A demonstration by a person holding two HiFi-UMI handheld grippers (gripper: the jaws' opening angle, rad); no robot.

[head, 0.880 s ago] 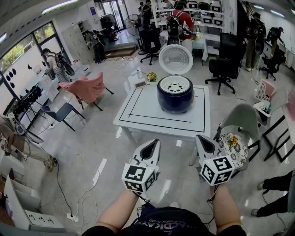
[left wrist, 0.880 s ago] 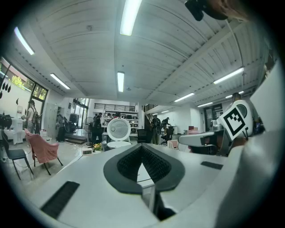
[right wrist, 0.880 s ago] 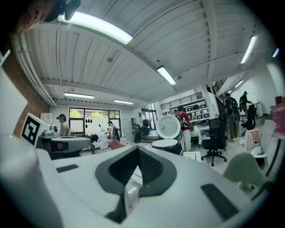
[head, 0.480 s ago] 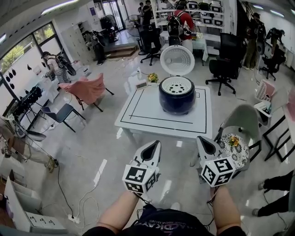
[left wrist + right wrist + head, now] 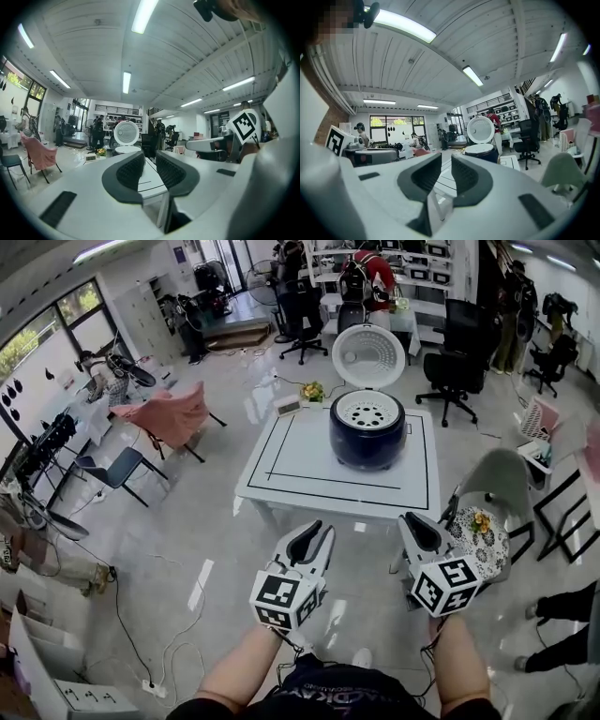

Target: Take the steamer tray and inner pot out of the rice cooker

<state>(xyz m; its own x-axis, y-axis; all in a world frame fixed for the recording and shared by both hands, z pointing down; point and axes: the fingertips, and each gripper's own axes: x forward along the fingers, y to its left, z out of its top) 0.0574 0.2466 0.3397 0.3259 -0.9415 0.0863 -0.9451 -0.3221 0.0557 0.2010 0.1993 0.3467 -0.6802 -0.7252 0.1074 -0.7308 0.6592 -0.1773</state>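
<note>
The dark blue rice cooker point(image 5: 367, 437) stands on the white table point(image 5: 281, 474) with its white lid point(image 5: 361, 356) swung up at the back. A white perforated steamer tray point(image 5: 367, 412) fills its top; the inner pot is hidden under it. My left gripper point(image 5: 314, 532) and right gripper point(image 5: 419, 526) hover side by side over the floor, short of the table's near edge and well away from the cooker. Both are open by a narrow gap with nothing between the pads. The cooker point(image 5: 125, 149) shows far ahead in the left gripper view, and the cooker point(image 5: 482, 152) likewise in the right gripper view.
A grey chair point(image 5: 497, 486) and a stool with a floral cushion point(image 5: 476, 535) stand right of the table. A pink-draped chair point(image 5: 173, 418) is to the left and a black office chair point(image 5: 450, 381) behind. Flowers point(image 5: 309, 392) sit at the table's far left corner. Cables point(image 5: 178, 634) cross the floor.
The table and cooker have come slightly nearer in the head view as the person steps forward. Both grippers keep the same pose and the same narrow gap.
</note>
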